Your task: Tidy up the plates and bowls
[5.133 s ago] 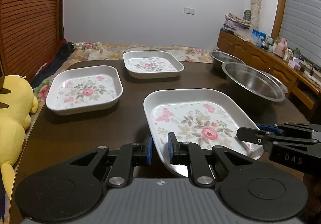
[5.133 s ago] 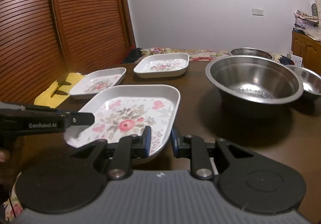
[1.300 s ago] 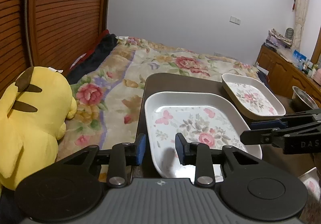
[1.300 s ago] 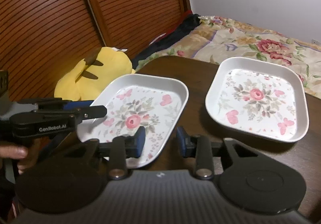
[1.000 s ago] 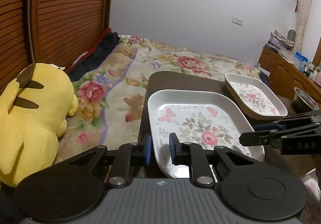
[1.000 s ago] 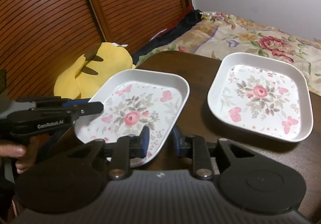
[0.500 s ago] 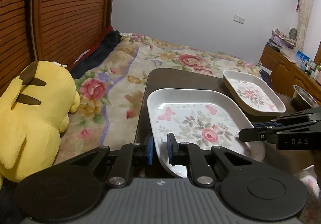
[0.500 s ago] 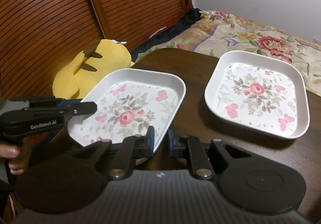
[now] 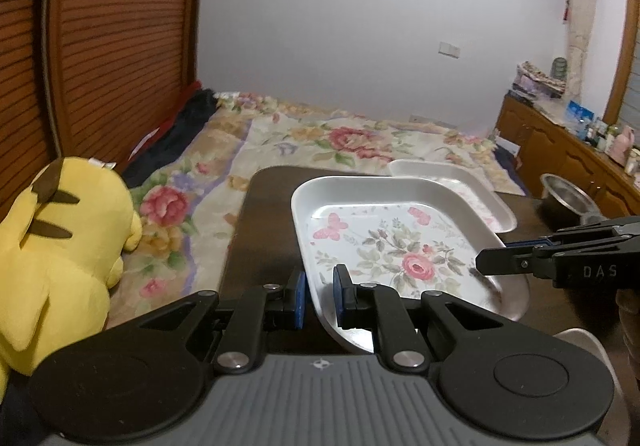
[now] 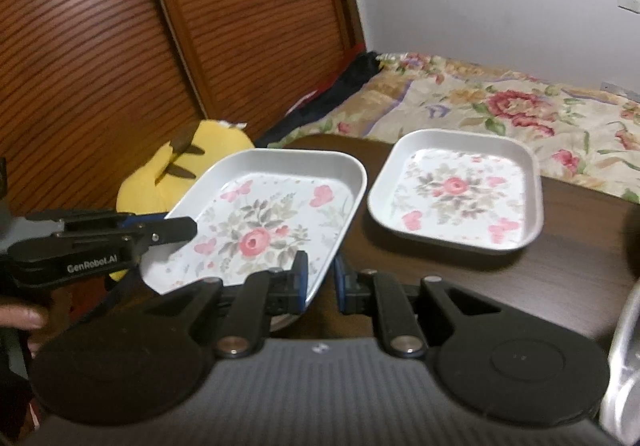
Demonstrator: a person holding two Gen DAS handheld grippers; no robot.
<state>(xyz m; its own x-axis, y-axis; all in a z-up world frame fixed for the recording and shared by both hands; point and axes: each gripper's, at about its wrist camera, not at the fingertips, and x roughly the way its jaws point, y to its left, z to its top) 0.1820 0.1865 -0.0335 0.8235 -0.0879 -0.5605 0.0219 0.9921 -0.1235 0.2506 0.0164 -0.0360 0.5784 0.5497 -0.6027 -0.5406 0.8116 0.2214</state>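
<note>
Two hand-held grippers carry one square floral plate (image 9: 384, 242) between them above a dark wooden tabletop (image 9: 260, 230). The left gripper (image 9: 319, 296) is narrowed to a slim gap, its blue pads (image 9: 299, 298) closed on the plate's near rim, one pad outside the wall and one inside. The right gripper (image 10: 319, 282) grips the opposite edge the same way, its pads pinching the white rim where it dips toward the camera. In each wrist view the other gripper reaches in from the side, its fingertips clamped over the plate's edge: the right one (image 9: 496, 260) at the plate's right side, the left one (image 10: 176, 228) at its left side. The plate is tilted slightly and appears lifted clear of the tabletop.

A second floral plate (image 10: 456, 190) rests flat on the tabletop just beside the held one, apart from it. A steel bowl (image 9: 564, 194) stands farther off near the tabletop's right end. Beyond the tabletop lie a bed with a flowered cover (image 9: 320, 142) and a yellow plush toy (image 9: 56, 254) beside slatted wooden doors (image 9: 100, 46). A person's fingers (image 10: 22, 316) show at the left gripper's handle.
</note>
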